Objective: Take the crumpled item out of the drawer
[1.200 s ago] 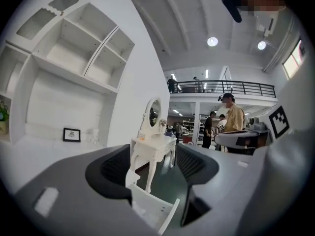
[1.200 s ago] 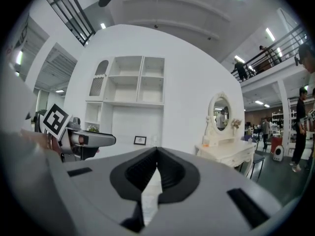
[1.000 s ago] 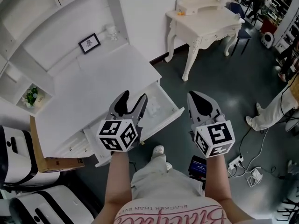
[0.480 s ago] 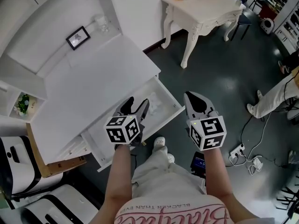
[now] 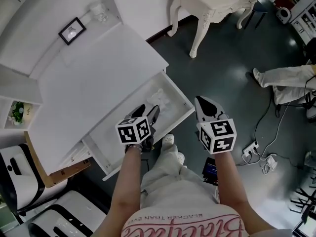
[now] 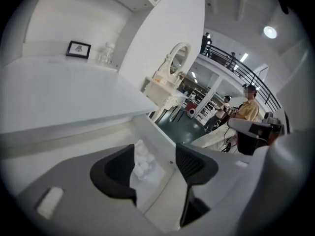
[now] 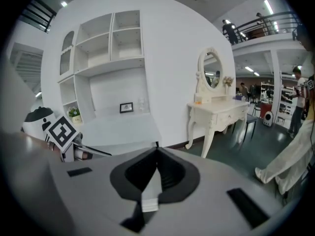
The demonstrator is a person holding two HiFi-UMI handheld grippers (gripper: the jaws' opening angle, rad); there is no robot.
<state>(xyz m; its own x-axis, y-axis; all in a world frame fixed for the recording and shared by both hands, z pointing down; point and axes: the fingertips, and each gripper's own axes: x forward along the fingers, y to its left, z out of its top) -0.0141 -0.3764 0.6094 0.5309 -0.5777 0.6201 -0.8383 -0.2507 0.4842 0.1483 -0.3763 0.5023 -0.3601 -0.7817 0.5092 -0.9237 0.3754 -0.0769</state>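
Note:
The white drawer [image 5: 178, 90] stands pulled out from the white desk [image 5: 98, 78]. A white crumpled item [image 5: 162, 98] lies in its right end. My left gripper [image 5: 147, 108] hovers open over the drawer's front part, just short of the item. In the left gripper view the crumpled item [image 6: 142, 160] shows on the drawer floor between and beyond the open jaws [image 6: 155, 163], untouched. My right gripper [image 5: 202, 101] hangs shut and empty over the dark floor to the right of the drawer; its jaws [image 7: 156, 151] meet at the tip.
A framed picture [image 5: 71, 30] and a glass [image 5: 98, 11] stand at the desk's back. A white dressing table [image 5: 212, 4] stands beyond. Another person's legs [image 5: 281, 78] are at the right. A power strip with cables [image 5: 256, 152] lies on the floor, a cardboard box [image 5: 54, 174] at the left.
The view has shifted so the desk and drawer sit higher and nearer. My left gripper has come down closer over the drawer, still open. The right gripper stays shut beside it.

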